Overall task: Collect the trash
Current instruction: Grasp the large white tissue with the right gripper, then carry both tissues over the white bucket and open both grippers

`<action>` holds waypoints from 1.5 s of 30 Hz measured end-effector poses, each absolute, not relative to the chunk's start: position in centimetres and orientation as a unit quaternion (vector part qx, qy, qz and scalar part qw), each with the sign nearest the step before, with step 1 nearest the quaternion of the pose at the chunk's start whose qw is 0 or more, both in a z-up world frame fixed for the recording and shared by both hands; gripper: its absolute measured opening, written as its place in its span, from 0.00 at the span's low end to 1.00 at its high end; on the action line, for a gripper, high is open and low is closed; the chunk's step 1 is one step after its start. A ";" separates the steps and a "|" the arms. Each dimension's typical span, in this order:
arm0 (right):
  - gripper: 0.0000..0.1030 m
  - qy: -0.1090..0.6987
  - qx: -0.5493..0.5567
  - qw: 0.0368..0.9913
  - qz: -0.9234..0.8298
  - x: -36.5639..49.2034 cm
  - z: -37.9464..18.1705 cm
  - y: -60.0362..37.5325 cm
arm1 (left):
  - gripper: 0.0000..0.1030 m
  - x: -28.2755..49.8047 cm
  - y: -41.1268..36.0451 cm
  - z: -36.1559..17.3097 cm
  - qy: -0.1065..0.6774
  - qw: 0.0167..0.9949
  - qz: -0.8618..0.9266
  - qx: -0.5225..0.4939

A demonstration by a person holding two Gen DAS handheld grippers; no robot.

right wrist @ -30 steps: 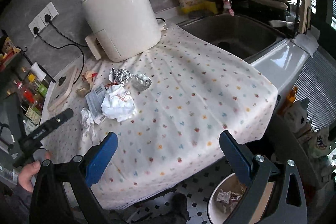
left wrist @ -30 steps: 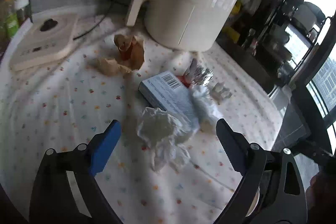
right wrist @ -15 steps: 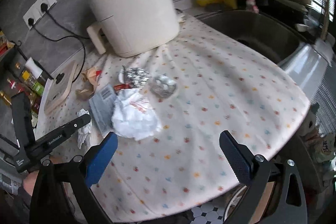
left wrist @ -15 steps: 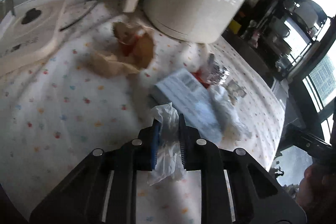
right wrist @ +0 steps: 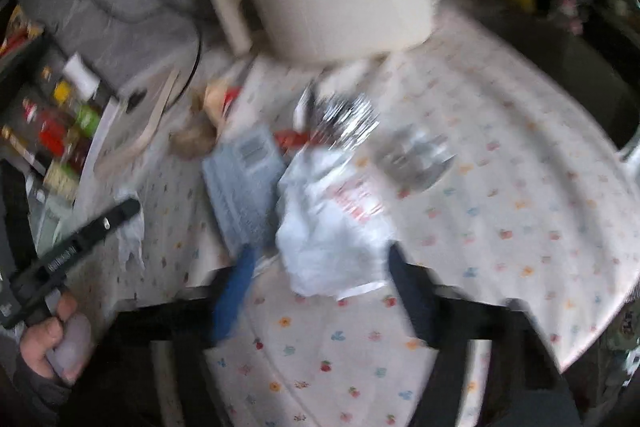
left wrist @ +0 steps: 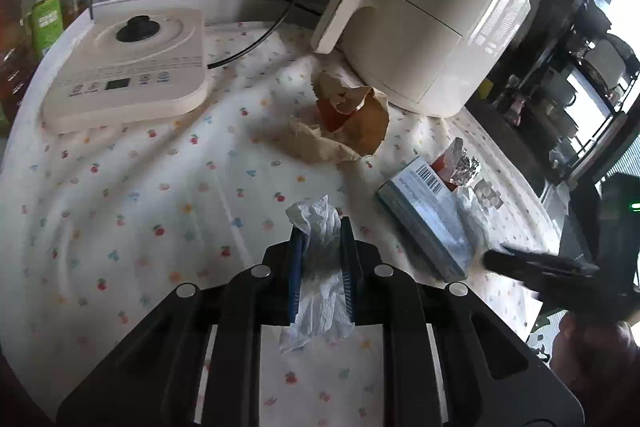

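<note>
My left gripper is shut on a crumpled white tissue, which hangs down between its pads just above the flowered cloth. In the blurred right wrist view, my right gripper has its jaws closing around a crumpled white bag with red print. The bag sits between the fingers, and the pads still stand a little off its sides. Other trash lies behind: a grey-blue barcoded box, brown paper, crumpled foil and a clear plastic piece.
A cream air fryer stands at the back, with a flat white cooker and its black cord to the left. Bottles line the left edge. A sink lies beyond the cloth on the right. A hand grips the left tool.
The left gripper closed on the tissue and lifted it slightly. The right gripper swept in over the table to the white bag, and its jaws have narrowed around it.
</note>
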State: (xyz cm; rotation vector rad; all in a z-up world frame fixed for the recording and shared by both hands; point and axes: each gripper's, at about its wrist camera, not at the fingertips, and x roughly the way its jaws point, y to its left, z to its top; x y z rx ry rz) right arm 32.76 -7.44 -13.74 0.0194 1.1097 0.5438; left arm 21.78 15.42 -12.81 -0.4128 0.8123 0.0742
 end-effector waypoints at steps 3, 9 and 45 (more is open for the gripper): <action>0.02 0.514 0.019 0.818 0.256 32.3 -13.7 -7.9 | 0.17 21.4 15.1 -12.3 0.390 0.901 0.038 -0.187; 0.02 0.497 0.026 0.829 0.257 30.1 -12.4 -10.3 | 0.17 21.2 13.1 -11.0 0.379 0.908 0.023 -0.176; 0.05 0.501 0.139 0.852 0.068 15.3 -12.7 -39.7 | 0.17 19.7 -17.3 -9.6 0.419 0.880 -0.206 -0.084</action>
